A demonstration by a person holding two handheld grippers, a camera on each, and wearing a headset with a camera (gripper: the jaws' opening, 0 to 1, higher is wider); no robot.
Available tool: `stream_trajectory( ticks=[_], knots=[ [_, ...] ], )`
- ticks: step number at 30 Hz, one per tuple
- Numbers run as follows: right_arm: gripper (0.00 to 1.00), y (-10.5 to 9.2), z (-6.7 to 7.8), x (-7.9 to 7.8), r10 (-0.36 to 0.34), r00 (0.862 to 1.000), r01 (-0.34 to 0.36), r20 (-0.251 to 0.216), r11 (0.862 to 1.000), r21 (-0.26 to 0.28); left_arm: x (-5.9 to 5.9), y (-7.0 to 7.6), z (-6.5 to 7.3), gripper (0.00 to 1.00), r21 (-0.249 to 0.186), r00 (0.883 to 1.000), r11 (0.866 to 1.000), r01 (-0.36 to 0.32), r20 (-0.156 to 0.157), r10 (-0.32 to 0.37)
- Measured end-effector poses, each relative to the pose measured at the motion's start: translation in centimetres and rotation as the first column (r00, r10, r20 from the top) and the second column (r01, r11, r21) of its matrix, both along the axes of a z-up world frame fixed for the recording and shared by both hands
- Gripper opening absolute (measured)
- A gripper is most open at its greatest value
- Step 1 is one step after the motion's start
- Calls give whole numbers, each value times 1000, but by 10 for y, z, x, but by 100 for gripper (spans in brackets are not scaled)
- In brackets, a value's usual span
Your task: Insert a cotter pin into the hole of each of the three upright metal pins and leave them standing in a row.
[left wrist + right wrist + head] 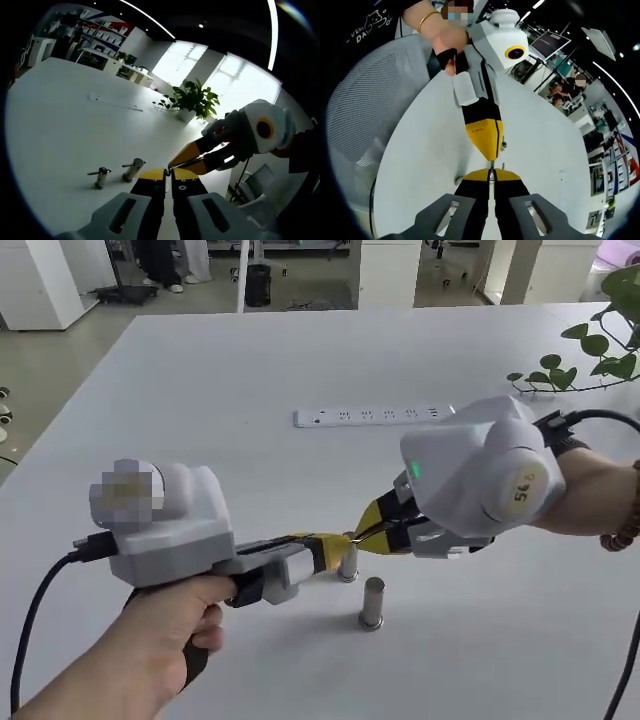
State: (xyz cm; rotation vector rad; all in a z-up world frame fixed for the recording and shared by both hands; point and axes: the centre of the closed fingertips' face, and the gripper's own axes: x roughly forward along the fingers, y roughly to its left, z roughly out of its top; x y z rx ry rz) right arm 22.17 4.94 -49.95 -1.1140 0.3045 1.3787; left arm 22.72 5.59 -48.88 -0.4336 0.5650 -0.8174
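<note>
Tips meeting over the desk (200, 390): left tongs (168, 173) and right tongs (492, 172) both closed, the right nipping a cotter pin (492, 167), likely light, stiff, slippery, best held near its head, above upright metal pins (372, 602).

Smooth, matt white across the broad flat tabletop (200, 390); bare silver metal with a soft brushed sheen on the short upright cylindrical pin (372, 602); smooth pale-grey moulded plastic, faintly glossy, on the bodies of the left gripper (330, 542) and the right gripper (365, 530); matt yellow and black plastic at the jaw tips of both; smooth white plastic on the long power strip (375, 416); matt black rubbery sheath on the cable (28, 618); brown wood-like beads on the bracelet (628, 530); grey woven mesh on the chair back (365, 125).
</note>
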Motion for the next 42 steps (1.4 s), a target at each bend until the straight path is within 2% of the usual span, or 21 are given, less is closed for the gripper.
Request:
stream_trajectory(
  ticks=[3, 5, 7, 13, 16, 20, 22, 23, 24, 26, 28, 31, 33, 37, 40, 42],
  knots=[
    [0, 0, 0, 0, -4, 1000, 4, -5, 1000, 4, 0, 0, 0, 1, 11, 1000, 1000, 11, 17, -11],
    [0, 0, 0, 0, -4, 1000, 4, -4, 1000, 5, 0, 0, 0, 1, 6, 1000, 1000, 13, 15, -13],
    [0, 0, 0, -1, -4, 1000, 4, -5, 1000, 6, 0, 0, 1, 1, 11, 999, 1000, 23, 30, -23],
    [0, 0, -2, -1, -22, 999, 23, -34, 1000, 20, 0, 0, 0, 0, 31, 998, 999, 31, 50, -33],
    [0, 0, -1, -2, -41, 997, 44, -69, 998, 41, -2, -1, 0, 0, 55, 996, 997, 48, 73, -52],
    [0, -3, -3, -3, -91, 983, 103, -157, 992, 68, -6, -1, -1, 0, 77, 994, 995, 66, 87, -73],
    [0, -4, -4, -4, -112, 973, 130, -201, 988, 79, -8, -1, -3, 0, 94, 991, 993, 77, 98, -86],
    [0, -5, -5, -6, -126, 963, 150, -236, 985, 84, -9, 0, -4, 0, 108, 990, 990, 85, 104, -97],
    [1, -4, -4, -9, -147, 941, 186, -304, 977, 104, -10, 1, -5, 0, 121, 989, 988, 92, 106, -105],
    [3, -7, -4, -10, -169, 916, 223, -363, 968, 114, -12, 3, -8, 0, 138, 987, 985, 101, 108, -116],
    [5, -9, -5, -12, -179, 897, 245, -405, 962, 119, -13, 4, -9, 0, 144, 986, 984, 109, 113, -126],
    [5, -9, -4, -17, -173, 867, 263, -468, 955, 135, -17, 3, -8, 0, 155, 977, 977, 144, 136, -166],
    [5, -12, -5, -16, -169, 852, 274, -496, 951, 146, -22, 2, -8, 0, 168, 970, 972, 165, 152, -191],
    [4, -12, -6, -26, -145, 818, 274, -557, 949, 155, -31, 0, -8, 0, 195, 955, 959, 206, 175, -241],
    [4, -14, -9, -29, -152, 806, 284, -572, 947, 148, -36, -1, -9, 0, 200, 945, 952, 233, 186, -270],
    [5, -15, -10, -31, -150, 803, 282, -577, 948, 145, -39, -2, -9, 0, 198, 938, 948, 250, 192, -288]
  ],
)
